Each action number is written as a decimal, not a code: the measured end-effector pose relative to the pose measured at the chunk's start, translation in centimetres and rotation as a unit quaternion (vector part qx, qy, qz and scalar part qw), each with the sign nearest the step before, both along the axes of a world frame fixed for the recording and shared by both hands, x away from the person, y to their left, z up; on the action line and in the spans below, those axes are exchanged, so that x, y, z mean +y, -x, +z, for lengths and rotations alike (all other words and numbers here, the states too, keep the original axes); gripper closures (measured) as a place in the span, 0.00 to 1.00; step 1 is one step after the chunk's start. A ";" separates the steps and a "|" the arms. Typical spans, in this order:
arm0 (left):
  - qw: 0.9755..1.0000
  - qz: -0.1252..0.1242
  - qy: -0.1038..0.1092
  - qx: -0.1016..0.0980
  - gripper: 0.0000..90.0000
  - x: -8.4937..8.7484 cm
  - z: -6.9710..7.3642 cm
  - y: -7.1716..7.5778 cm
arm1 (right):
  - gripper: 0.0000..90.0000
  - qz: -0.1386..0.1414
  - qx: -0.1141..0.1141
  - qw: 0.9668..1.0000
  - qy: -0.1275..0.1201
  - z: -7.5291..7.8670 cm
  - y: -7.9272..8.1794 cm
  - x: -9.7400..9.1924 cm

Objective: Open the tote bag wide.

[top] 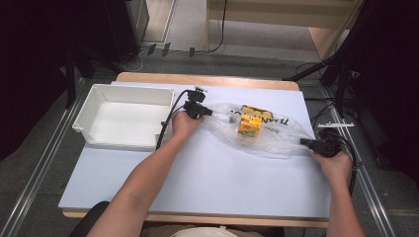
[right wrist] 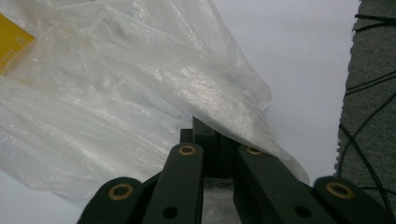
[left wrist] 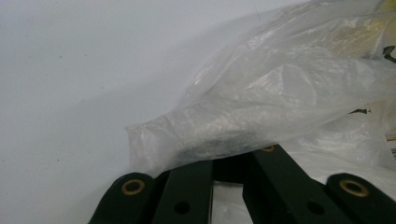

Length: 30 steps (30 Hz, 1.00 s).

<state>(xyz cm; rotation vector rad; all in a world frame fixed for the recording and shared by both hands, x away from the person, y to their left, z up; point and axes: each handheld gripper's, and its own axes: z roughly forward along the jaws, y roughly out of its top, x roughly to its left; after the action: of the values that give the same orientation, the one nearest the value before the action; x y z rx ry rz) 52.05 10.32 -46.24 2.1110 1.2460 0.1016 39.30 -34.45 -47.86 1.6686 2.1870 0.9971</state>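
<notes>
Figure: a thin bag stretched between two hand-held grippers on a pale blue table [top: 197, 168]. At far left stands an empty white bin [top: 94, 129], just beside the person's left hand. The left gripper [top: 210, 112] has its jaws closed together on the left end of the clear plastic bag [top: 267, 140]; in the left gripper view the film [left wrist: 261, 107] bunches over the jaw tips and drapes away to the right. At mid-table the bag lies flat, with a small yellow carton [top: 250, 124] inside it, its printed lettering showing through the film. At right, the right gripper [top: 305, 142] is likewise clamped on the bag's opposite end, the film [right wrist: 140, 93] gathered at its tips. Judged from these views, the bag is light, limp and slippery, prone to tear or slip if pulled hard; the carton is its only real weight and may slide within. Bunched edges or corners, gathered several layers thick, offer the surest hold.
</notes>
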 end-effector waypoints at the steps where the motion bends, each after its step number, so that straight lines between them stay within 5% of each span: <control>1: 1.000 -0.001 -0.005 -0.003 1.00 -0.1 0.0 0.1 | 1.00 -0.002 0.001 1.000 -0.005 0.0 0.0 -0.1; 6: 1.000 -0.001 -0.021 -0.013 1.00 -0.2 0.1 0.1 | 1.00 -0.010 0.006 1.000 0.000 0.1 0.1 -0.3; 20: 1.000 0.021 -0.010 -0.002 1.00 0.0 0.1 -0.3 | 1.00 -0.020 0.007 1.000 0.010 0.2 0.1 -0.4; 23: 1.000 0.021 -0.012 0.002 1.00 -0.1 0.2 -0.3 | 1.00 -0.024 0.010 1.000 0.012 0.3 0.1 -0.2; 26: 1.000 0.014 0.015 0.024 1.00 0.0 0.3 -0.4 | 1.00 -0.025 0.015 0.999 0.016 0.6 0.1 0.0; 30: 1.000 -0.008 0.013 0.014 1.00 -0.3 1.1 -0.1 | 1.00 -0.013 0.000 1.000 0.021 1.5 0.1 0.6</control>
<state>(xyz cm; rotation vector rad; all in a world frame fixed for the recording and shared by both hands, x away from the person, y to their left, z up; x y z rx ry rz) 52.19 10.00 -45.13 2.1062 1.2405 0.0477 39.23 -33.84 -46.38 1.6748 2.1649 0.9385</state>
